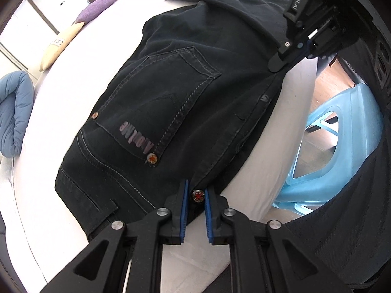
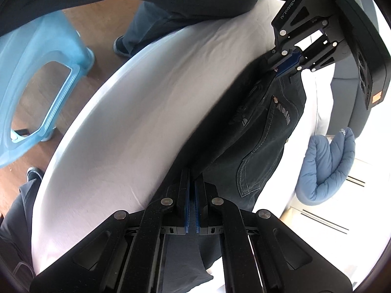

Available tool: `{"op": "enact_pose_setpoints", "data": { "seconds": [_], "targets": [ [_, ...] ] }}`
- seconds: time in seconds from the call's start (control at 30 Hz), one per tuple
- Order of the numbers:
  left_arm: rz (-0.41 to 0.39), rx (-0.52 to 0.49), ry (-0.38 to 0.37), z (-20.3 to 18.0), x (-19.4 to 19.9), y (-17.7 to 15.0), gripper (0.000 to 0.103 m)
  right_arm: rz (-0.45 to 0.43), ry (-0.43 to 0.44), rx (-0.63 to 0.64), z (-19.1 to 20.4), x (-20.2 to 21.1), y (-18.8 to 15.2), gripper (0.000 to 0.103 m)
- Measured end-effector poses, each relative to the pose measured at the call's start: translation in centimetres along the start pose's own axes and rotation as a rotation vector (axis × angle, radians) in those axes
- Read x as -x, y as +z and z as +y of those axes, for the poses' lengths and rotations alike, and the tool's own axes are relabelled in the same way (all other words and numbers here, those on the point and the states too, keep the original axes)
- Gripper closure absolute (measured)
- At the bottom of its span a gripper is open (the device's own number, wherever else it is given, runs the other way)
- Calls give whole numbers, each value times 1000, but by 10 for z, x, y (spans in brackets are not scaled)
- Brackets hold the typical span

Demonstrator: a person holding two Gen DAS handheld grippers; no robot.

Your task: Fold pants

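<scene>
A: Left to right, what's showing? A blue puffy cushion (image 1: 14, 112), then the black pants (image 1: 171, 112) lying on the white bed (image 1: 41, 161).

B: Yep. The left gripper (image 1: 195, 195) is sitting slightly open around a waistband button (image 1: 197, 194). The right gripper (image 2: 192, 190) is pinching the pants' edge, nearly closed. "GenRobot.AI" is printed on both; the pocket lettering isn't readable. A blue stool (image 1: 342, 146) is standing beside the bed.
</scene>
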State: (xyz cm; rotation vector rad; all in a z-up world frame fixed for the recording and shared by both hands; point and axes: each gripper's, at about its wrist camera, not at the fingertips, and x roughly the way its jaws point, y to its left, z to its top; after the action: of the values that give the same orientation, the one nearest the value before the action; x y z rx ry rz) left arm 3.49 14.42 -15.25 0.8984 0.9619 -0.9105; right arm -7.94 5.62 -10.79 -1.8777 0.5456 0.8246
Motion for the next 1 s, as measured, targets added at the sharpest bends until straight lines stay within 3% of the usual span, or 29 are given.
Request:
{"op": "enact_pose_setpoints", "data": {
  "seconds": [0.1, 0.13, 0.17, 0.3, 0.43, 0.6, 0.63, 0.67, 0.73, 0.77, 0.83, 0.9, 0.93, 1.0],
  "targets": [
    [0, 25, 26, -1, -2, -2, 67, 22, -6, -25, 6, -12, -1, 100],
    [11, 43, 32, -1, -2, -3, 44, 26, -11, -48, 6, -15, -1, 100],
    [13, 59, 26, -1, 1, -5, 32, 26, -16, -87, 6, -16, -2, 100],
    [-45, 157, 30, 10, 37, -12, 32, 22, -49, -246, 2, -12, -6, 99],
    [-183, 342, 34, 38, 71, 8, 32, 41, -92, -420, 0, -8, -10, 91],
    [-230, 424, 51, 40, 43, 68, 32, 45, -81, -724, -7, 10, -18, 90],
    [-217, 444, 45, 38, 25, 82, 34, 37, -57, -808, -9, 17, -24, 77],
    [-201, 468, 26, 36, 9, 92, 37, 8, -29, -875, -11, 23, -31, 43],
    [-118, 524, -24, 32, -28, 105, 42, -61, -25, -1088, -14, 46, -58, 9],
    [-65, 544, -36, 26, -48, 107, 41, -85, -25, -1183, -15, 54, -73, 9],
    [-98, 573, 2, 18, -58, 105, 39, -72, 23, -1392, -21, 61, -113, 9],
    [-93, 624, -29, 23, -54, 105, 39, -70, 61, -1573, -30, 61, -159, 9],
    [-80, 625, -33, 25, -50, 108, 41, -77, 73, -1654, -35, 59, -182, 9],
    [-110, 626, -58, 26, -34, 117, 56, -87, 89, -1842, -49, 51, -239, 9]
  ]
}}
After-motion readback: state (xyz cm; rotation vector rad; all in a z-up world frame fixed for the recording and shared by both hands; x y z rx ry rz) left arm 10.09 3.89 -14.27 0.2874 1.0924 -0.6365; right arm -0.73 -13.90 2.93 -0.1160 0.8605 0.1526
